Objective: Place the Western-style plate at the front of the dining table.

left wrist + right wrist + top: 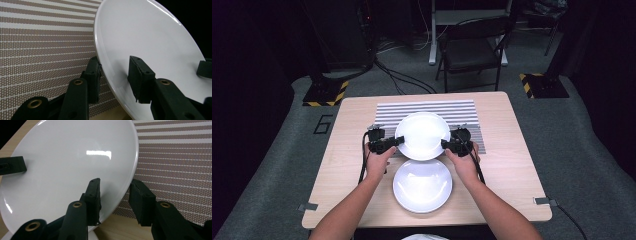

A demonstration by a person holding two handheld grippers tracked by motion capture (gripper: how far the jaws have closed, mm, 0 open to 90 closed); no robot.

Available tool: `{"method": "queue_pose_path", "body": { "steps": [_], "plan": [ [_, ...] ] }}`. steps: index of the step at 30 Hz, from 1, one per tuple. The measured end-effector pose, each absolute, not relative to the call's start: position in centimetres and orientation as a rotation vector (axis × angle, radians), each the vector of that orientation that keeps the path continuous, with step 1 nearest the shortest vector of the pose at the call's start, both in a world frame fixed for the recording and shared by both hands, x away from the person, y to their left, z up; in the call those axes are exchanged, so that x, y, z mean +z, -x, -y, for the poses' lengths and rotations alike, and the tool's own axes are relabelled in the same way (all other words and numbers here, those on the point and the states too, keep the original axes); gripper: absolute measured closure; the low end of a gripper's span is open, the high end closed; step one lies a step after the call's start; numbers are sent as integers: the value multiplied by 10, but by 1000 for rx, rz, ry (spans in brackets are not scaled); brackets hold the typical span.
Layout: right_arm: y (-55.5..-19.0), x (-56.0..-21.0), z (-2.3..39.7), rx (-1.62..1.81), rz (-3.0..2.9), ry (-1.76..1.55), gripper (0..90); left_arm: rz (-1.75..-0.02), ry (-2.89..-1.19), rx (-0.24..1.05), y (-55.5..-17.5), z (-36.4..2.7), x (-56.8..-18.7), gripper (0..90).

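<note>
Both tongs, left gripper (pixel 399 141) and right gripper (pixel 445 144), pinch the round white plate (pixel 422 134) by opposite edges. It hangs above the striped mat (pixel 462 112). Another white plate (pixel 422 186) sits nearer on the wooden table (pixel 347 150).

place: lab – studio | signs: hazard-taped stand bases (pixel 326 93) – floor cables (pixel 404 80) – folding chair (pixel 472 50)

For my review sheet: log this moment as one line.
left gripper: shut on upper plate left rim | right gripper: shut on its right rim | upper plate: over striped mat | lower plate: on table
</note>
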State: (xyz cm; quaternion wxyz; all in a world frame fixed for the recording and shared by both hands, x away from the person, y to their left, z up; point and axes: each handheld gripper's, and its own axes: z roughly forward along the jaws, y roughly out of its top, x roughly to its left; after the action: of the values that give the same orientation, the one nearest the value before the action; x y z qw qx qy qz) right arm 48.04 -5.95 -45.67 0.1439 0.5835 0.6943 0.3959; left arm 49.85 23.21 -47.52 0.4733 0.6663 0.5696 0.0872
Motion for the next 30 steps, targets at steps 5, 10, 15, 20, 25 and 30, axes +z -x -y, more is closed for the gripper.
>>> {"method": "queue_pose_path", "body": {
  "steps": [5, 10, 15, 20, 25, 30],
  "plan": [
    [-485, -460, 59, 1131, -1999, -1688, 616, -1402, -1627, 205, -502, -232, -478, 628],
    [-488, -463, 59, 1126, -1997, -1691, 615, -1408, -1627, 210, -506, -231, -479, 631],
    [-493, -466, 59, 1128, -1989, -1690, 615, -1412, -1631, 214, -511, -230, -478, 638],
    [-496, -466, 59, 1130, -1983, -1709, 615, -1408, -1634, 223, -514, -230, -476, 642],
    [-499, -465, 60, 1127, -1979, -1705, 616, -1404, -1631, 223, -517, -230, -475, 645],
    [-503, -461, 58, 1126, -1982, -1695, 615, -1407, -1623, 226, -521, -231, -473, 644]
  ]
}}
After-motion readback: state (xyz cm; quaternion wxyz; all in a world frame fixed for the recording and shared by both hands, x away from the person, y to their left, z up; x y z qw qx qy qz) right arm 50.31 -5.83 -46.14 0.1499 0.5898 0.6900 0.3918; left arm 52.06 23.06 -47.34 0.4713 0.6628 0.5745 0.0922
